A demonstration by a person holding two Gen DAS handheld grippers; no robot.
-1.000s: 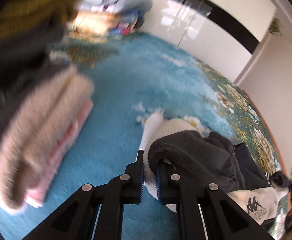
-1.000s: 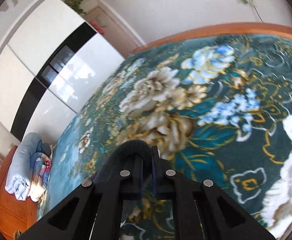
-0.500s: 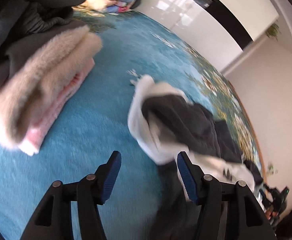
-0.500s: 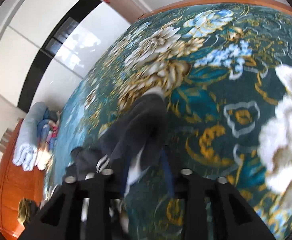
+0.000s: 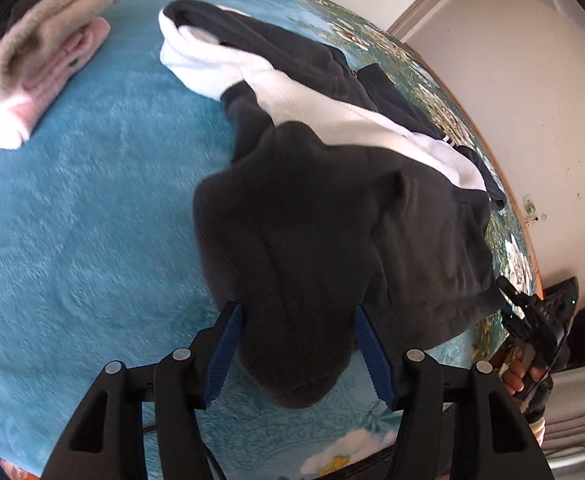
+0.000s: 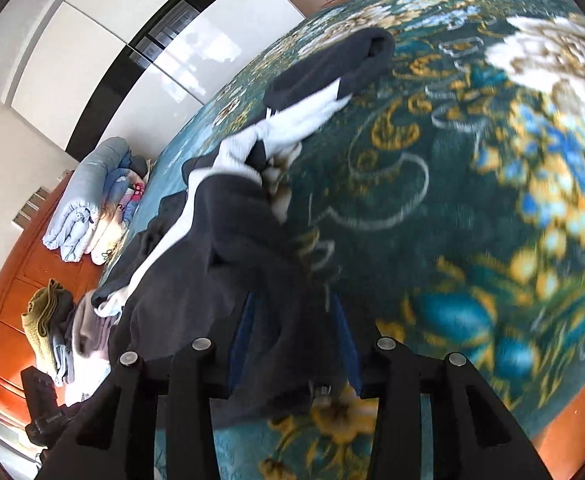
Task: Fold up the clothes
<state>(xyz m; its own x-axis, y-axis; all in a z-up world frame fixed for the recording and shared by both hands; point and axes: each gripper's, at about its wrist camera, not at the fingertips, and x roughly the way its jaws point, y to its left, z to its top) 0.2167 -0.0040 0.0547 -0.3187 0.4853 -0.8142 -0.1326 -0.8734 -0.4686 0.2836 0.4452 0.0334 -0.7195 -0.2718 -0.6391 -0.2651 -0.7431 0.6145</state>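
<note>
A dark grey and white fleece garment [image 5: 332, 200] lies crumpled and stretched out across a teal plush floral blanket [image 5: 84, 184] that covers a bed, not yet in any neat fold. The left tool [image 5: 298, 350] stands spread wide, its blue-padded fingers [image 5: 224, 344] on either side of a dark grey lobe of the fleece without pressing it; the cloth appears to rest on the bed under its own weight. In the right wrist view the right tool [image 6: 292, 344] is likewise spread, a fold of the same garment lying between its fingers and draping towards the camera, so neither tool looks to be pinching the cloth. The garment's white lining shows along its length, which suggests it is twisted or partly inside out and would need spreading flat before a clean fold. A stack of folded beige and pink fluffy clothes [image 5: 32, 60] sits well apart on the blanket at upper left, likely set aside as finished pieces. No basket or bin is visible; rolled pale blue bedding [image 6: 84, 204] lies at the far end of the bed, and an olive knitted item [image 6: 44, 312] sits atop more clothes near the wooden bed frame [image 6: 8, 300].
</note>
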